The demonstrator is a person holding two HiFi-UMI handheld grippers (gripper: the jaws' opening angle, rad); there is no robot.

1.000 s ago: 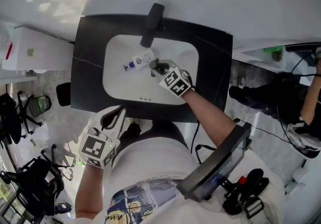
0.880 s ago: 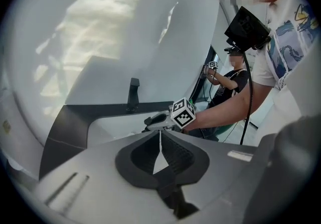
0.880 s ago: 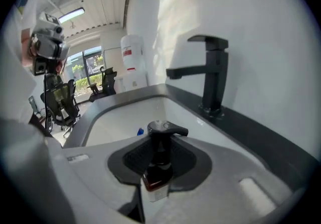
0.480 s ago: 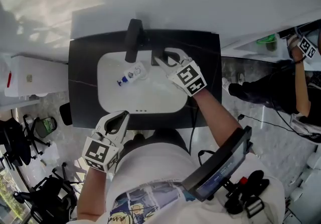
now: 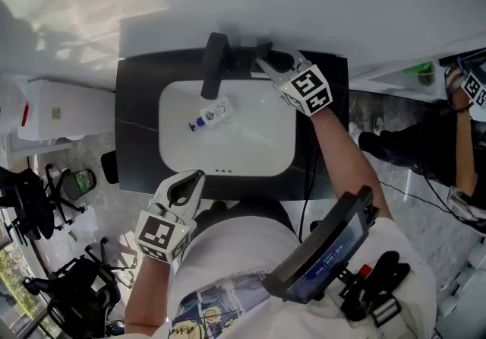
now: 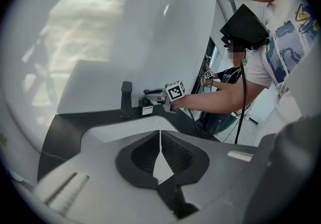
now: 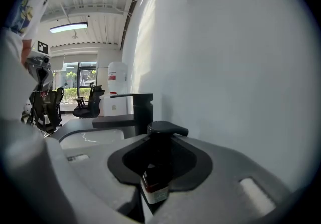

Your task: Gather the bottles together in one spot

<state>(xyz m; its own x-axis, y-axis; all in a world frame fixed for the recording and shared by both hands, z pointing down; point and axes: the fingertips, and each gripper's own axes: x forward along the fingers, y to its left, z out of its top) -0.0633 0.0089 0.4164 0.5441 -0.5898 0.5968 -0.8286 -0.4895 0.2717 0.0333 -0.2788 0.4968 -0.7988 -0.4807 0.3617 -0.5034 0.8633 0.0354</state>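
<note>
A dark pump bottle point(image 7: 156, 184) with a pale label stands upright between the jaws of my right gripper point(image 7: 158, 155), which is shut on it. In the head view that gripper point(image 5: 270, 58) is over the rear of the black counter point(image 5: 135, 147), just right of the black faucet point(image 5: 215, 64). The left gripper view shows the same bottle point(image 6: 146, 107) beside the faucet point(image 6: 126, 98). A small clear bottle with a blue cap point(image 5: 210, 115) lies on its side in the white basin point(image 5: 258, 144). My left gripper point(image 5: 191, 180) hangs at the counter's front edge, shut and empty.
A white box point(image 5: 61, 112) stands left of the sink, with dark office chairs point(image 5: 26, 204) on the floor below it. Another person point(image 5: 456, 125) holding marked grippers is at the far right. A white wall rises directly behind the counter.
My right gripper has lifted the dark pump bottle out of the basin and carried it back to the rear counter, right of the faucet. The left gripper has shifted only a little.
</note>
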